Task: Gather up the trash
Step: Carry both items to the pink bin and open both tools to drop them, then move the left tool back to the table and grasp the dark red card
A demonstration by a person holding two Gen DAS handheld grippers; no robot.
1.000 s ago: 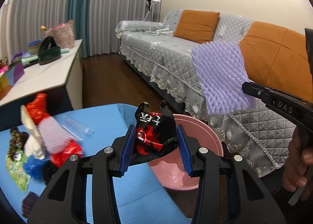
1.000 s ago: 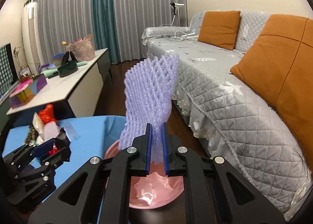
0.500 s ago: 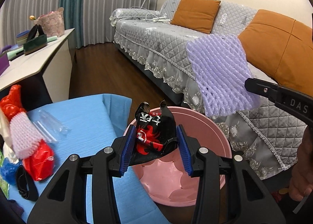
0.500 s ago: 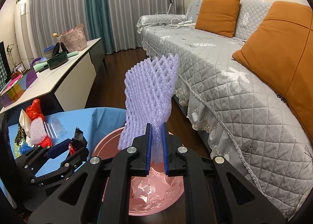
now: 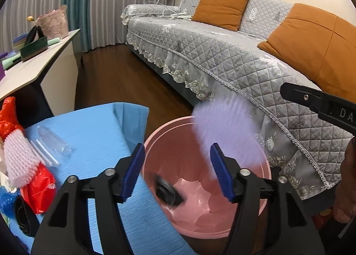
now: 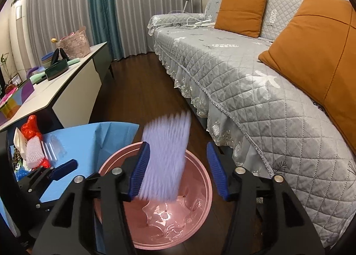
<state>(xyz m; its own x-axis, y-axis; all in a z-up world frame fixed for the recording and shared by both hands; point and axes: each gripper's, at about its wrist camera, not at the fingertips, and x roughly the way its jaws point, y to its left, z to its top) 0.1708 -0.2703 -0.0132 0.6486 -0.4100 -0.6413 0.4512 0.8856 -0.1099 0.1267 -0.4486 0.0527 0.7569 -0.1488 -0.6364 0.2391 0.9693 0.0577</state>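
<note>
Left gripper (image 5: 176, 171) opening, empty; its dark wrapper (image 5: 167, 193) tumbles into the pink basin (image 5: 265, 167). Right gripper (image 6: 176, 170) opening too, purple foam net (image 6: 165, 159) falling free between the jaws. Light net might drift past the basin's rim.

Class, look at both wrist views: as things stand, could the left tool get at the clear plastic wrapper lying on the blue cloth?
Probably yes. The left tool, jaws opening with nothing between them, hangs over the pink bin; the clear plastic wrapper lies uncovered on the blue cloth beside it.
</note>
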